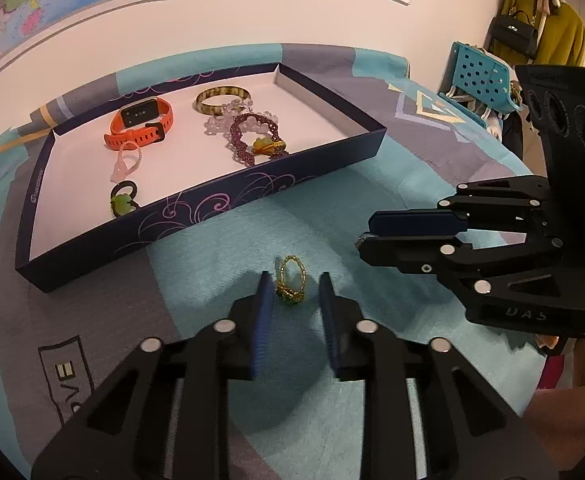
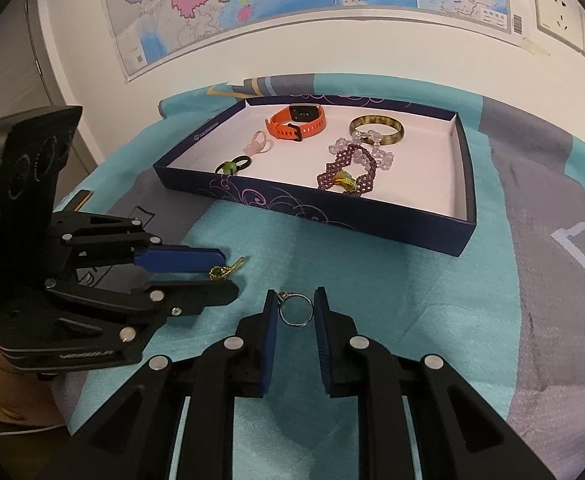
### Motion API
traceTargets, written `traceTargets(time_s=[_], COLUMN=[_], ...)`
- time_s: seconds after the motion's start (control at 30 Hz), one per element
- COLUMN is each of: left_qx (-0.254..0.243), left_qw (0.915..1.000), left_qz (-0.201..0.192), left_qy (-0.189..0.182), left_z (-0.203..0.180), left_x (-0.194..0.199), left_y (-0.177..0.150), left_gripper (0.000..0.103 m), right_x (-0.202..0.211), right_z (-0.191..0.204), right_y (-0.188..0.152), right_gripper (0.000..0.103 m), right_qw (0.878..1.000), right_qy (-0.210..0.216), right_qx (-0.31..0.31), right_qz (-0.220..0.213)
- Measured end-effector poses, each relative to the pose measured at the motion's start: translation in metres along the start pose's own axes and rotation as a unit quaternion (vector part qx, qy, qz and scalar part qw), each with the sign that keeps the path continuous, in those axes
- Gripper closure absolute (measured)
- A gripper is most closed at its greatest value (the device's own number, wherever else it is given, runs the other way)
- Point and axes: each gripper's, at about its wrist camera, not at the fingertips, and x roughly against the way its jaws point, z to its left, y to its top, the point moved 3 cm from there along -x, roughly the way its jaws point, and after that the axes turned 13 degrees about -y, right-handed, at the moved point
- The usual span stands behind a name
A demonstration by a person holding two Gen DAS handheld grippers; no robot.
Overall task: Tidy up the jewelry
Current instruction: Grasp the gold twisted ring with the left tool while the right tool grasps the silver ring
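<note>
A gold beaded ring (image 1: 290, 280) with a green stone rests on the teal cloth between the pads of my left gripper (image 1: 295, 280). The jaws stand narrow and a strip of cloth shows beside the right pad. From the right wrist view this ring (image 2: 226, 270) sits at the tips of the left gripper (image 2: 228, 276). My right gripper (image 2: 295, 293) is shut on a thin silver ring (image 2: 295, 312), with both pads against its rim. The right gripper (image 1: 366, 234) appears side-on with fingers close together. Behind lies the dark blue tray (image 1: 212, 208) (image 2: 332, 208).
In the tray lie an orange watch (image 1: 140, 124), a brown bangle (image 1: 222, 98), a purple beaded bracelet (image 1: 252, 136), clear beads (image 2: 380, 156), a pink ring (image 2: 258, 144) and a green hair tie (image 1: 122, 200). A blue chair (image 1: 480, 76) stands at the table's right.
</note>
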Motion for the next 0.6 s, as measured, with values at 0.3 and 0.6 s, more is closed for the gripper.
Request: traceTargets(time_s=[0.3, 0.6], left_qx=[0.014, 0.022], left_qw=[0.9999, 0.9995], left_qz=[-0.004, -0.024], left_qy=[0.002, 0.000], left_z=[0.002, 0.001], left_x=[0.002, 0.020], left_y=[0.000, -0.001], left_gripper=[0.090, 0.090], right_x=[0.003, 0.008], right_z=[-0.004, -0.005], right_y=[0.001, 0.003], right_gripper=[0.087, 0.087], right_qw=[1.000, 1.000], right_qy=[0.010, 0.014], right_qx=[-0.011, -0.019], right_qz=[-0.005, -0.016])
